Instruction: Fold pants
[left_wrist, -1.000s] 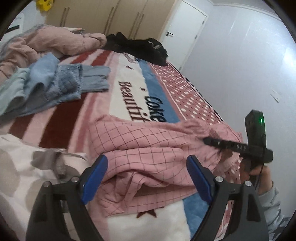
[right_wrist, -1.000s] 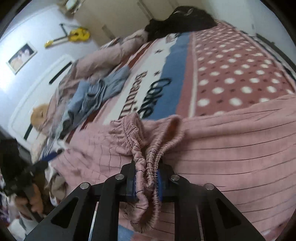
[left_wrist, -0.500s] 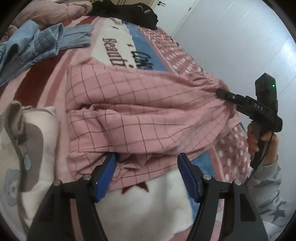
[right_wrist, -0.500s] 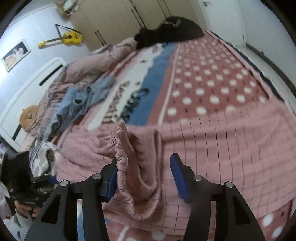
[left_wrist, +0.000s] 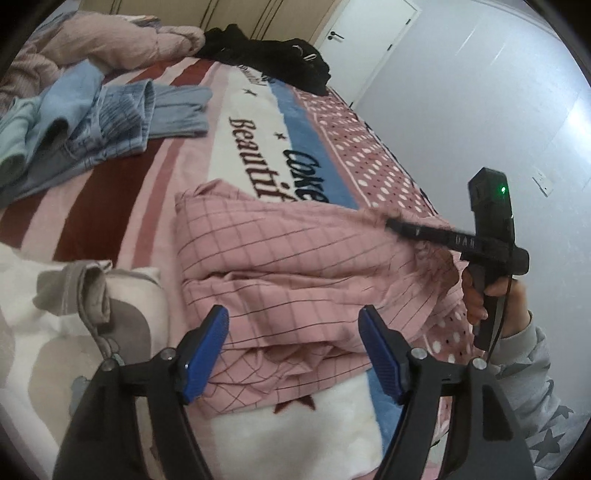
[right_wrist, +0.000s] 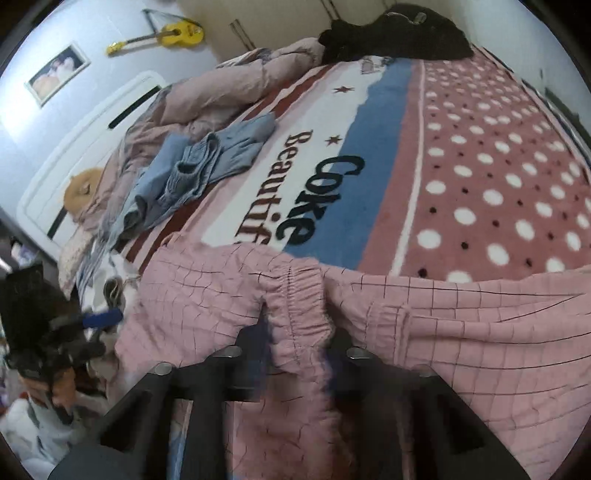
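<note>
Pink checked pants (left_wrist: 295, 258) lie folded in layers on the bed blanket; they also show in the right wrist view (right_wrist: 461, 332). My left gripper (left_wrist: 295, 347) is open and empty, its blue pads just above the near folded edge. My right gripper (right_wrist: 299, 350) has its fingers around the elastic waistband (right_wrist: 299, 299), which bunches between them; motion blur hides whether they pinch it. The right gripper also shows in the left wrist view (left_wrist: 391, 224), its tip at the far right edge of the pants.
A heap of blue jeans (left_wrist: 92, 118) lies at the back left, black clothing (left_wrist: 273, 62) at the far end, a pink quilt (left_wrist: 122, 40) behind. A white and grey garment (left_wrist: 74, 306) lies at the left. The wall (left_wrist: 480, 92) is to the right.
The right gripper opened half a second ago and has now come back around the waistband. The left gripper lifted and drew back a little from the pants' near edge, still open.
</note>
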